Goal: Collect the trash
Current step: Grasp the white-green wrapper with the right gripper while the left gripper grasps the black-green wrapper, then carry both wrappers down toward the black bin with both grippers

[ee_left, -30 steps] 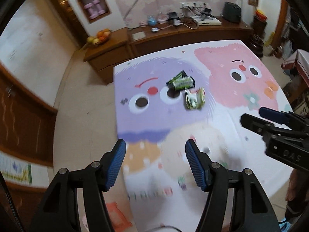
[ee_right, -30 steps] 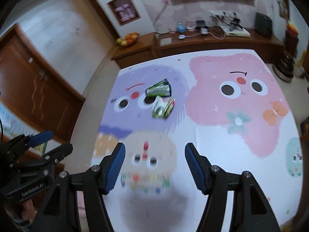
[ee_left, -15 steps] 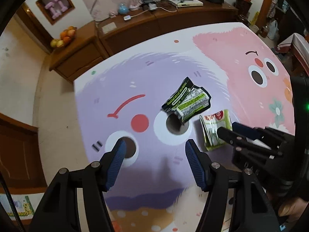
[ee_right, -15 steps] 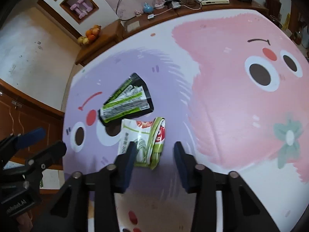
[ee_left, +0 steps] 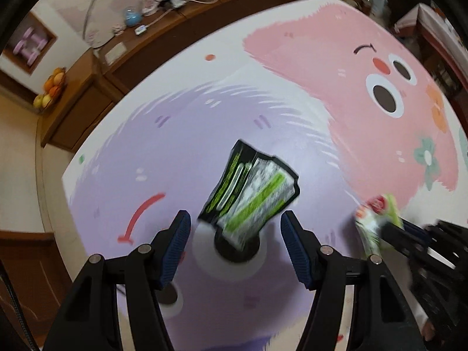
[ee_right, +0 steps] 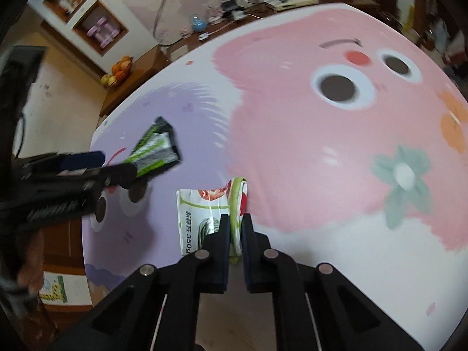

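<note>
A black-and-green wrapper (ee_left: 251, 196) lies crumpled on the purple part of the cartoon tablecloth (ee_left: 292, 67). My left gripper (ee_left: 235, 229) hangs open just over its near end, one blue pad on each side and neither touching it. From the right wrist view the left gripper (ee_right: 117, 163) comes in from the left beside that wrapper (ee_right: 158, 149). A white, green and red wrapper (ee_right: 201, 213) lies nearer. My right gripper (ee_right: 235, 225) is closing its jaws on the wrapper's folded right edge, which sits pinched between the pads. The left wrist view shows the right gripper (ee_left: 387, 229) on this wrapper (ee_left: 371, 225).
The table's left edge (ee_right: 87, 234) drops to a tiled floor. Behind the table runs a wooden sideboard (ee_left: 87, 93) with cables, a blue ball and a fruit bowl (ee_left: 49, 90). A hand (ee_right: 29, 275) holds the left gripper at the lower left.
Both grippers have come down close to the table. The right jaws went from wide open to nearly together on the white wrapper. The left gripper slid over the black-and-green wrapper.
</note>
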The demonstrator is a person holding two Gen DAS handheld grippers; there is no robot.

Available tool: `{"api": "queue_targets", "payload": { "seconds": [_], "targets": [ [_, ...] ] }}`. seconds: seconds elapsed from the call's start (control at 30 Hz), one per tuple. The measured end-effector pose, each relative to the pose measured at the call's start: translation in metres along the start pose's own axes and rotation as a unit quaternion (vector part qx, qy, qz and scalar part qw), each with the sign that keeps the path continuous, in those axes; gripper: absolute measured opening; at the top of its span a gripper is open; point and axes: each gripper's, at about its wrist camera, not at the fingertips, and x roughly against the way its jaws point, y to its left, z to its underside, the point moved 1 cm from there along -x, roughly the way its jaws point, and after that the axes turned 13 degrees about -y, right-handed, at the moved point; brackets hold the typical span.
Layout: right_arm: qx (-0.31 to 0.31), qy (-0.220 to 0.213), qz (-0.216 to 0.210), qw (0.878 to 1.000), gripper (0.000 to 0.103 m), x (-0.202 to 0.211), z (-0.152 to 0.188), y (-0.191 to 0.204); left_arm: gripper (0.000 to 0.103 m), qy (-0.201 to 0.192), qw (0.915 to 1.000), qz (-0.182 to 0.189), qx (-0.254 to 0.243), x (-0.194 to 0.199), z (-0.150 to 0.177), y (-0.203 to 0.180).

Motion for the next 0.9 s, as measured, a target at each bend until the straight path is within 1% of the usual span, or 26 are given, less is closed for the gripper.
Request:
{"api": "queue_targets", "payload": {
  "seconds": [0.13,0.17,0.2,0.23,0.3,0.33,0.43,0.53,0.63,0.73,0.83,0.9],
  "targets": [
    [-0.016,-0.002,0.002,1.0,0.007,0.009,0.007,-0.013,0.063,0.026,0.9996,0.01,-0.004,-0.026,-0.008,-0.004],
    [-0.018,-0.003,0.001,1.0,0.007,0.01,0.009,-0.016,0.064,0.02,0.9997,0.012,0.0,-0.026,-0.009,-0.003],
    [-0.02,-0.003,0.001,1.0,0.007,0.012,0.01,-0.017,0.056,0.017,0.9997,0.017,0.004,-0.026,-0.01,-0.003],
    [-0.022,-0.003,0.001,1.0,0.007,0.013,0.012,-0.018,0.053,0.017,0.9995,0.024,0.008,-0.026,-0.01,-0.002],
    [-0.022,-0.004,0.0,1.0,0.007,0.018,0.015,-0.019,0.021,0.015,0.9987,0.042,0.023,-0.024,-0.007,-0.002],
    [-0.022,-0.003,-0.002,1.0,0.007,0.02,0.017,-0.021,0.018,0.014,0.9983,0.048,0.03,-0.023,-0.006,-0.003],
    [-0.017,-0.004,-0.007,1.0,0.007,0.027,0.021,-0.023,0.017,-0.004,0.9998,0.014,0.015,-0.017,0.001,-0.013],
    [-0.013,-0.008,-0.014,1.0,0.007,0.038,0.025,-0.024,0.016,-0.013,0.9998,0.007,0.016,-0.007,0.012,-0.026],
    [-0.01,-0.013,-0.023,1.0,0.007,0.051,0.028,-0.029,0.016,-0.026,0.9991,0.001,0.032,0.015,0.023,-0.036],
    [0.0,-0.016,-0.034,0.999,0.007,0.07,0.031,-0.033,0.016,-0.041,0.998,-0.012,0.046,0.05,0.037,-0.05],
    [0.016,-0.021,-0.052,0.998,0.007,0.098,0.039,-0.038,0.016,-0.057,0.9965,-0.028,0.054,0.095,0.057,-0.073],
    [0.028,-0.025,-0.067,0.997,0.007,0.12,0.045,-0.042,0.016,-0.07,0.9948,-0.044,0.06,0.13,0.075,-0.091]
  ]
}}
